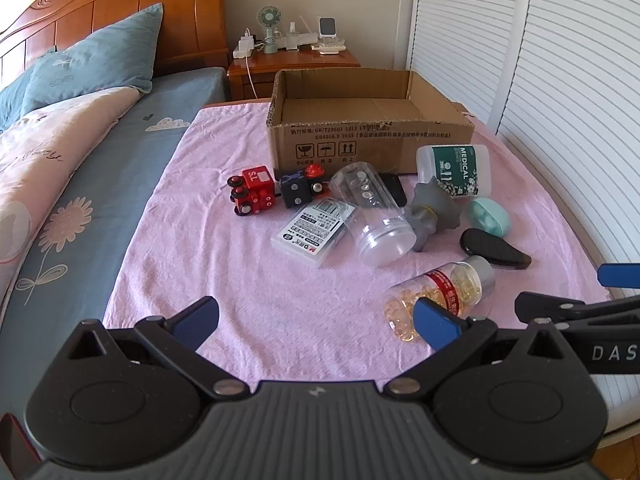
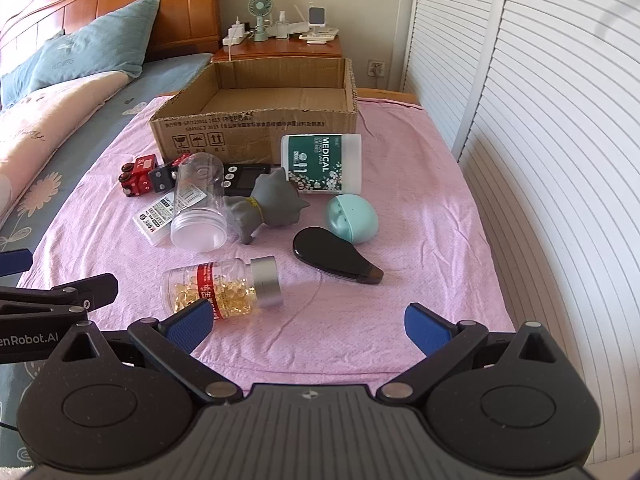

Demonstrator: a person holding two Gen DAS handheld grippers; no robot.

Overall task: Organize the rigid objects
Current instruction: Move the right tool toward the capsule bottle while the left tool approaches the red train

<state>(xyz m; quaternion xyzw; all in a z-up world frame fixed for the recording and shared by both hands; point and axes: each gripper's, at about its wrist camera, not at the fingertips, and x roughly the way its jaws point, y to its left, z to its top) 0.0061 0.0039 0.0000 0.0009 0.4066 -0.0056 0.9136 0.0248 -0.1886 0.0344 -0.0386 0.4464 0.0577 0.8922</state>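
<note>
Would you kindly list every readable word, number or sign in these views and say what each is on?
"MEDICAL": white bottle.
"SL": red toy train.
"GB/T29001": cardboard box, beside fragile, keep-dry and this-way-up symbols; remaining print blurred.
"DAS": right gripper arm.
"enRobot.AI": left gripper arm.
Capsule bottle and white packet: unreadable.

black device (image 2: 244, 176) half hidden behind jar (image 2: 198, 208)

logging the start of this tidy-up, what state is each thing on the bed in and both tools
cardboard box: open, empty
capsule bottle: on its side, capped
clear jar: on its side, no lid, empty
medical bottle: on its side
toy train: tipped over
teal case: closed
left tool: open, holding nothing
right tool: open, holding nothing
</note>
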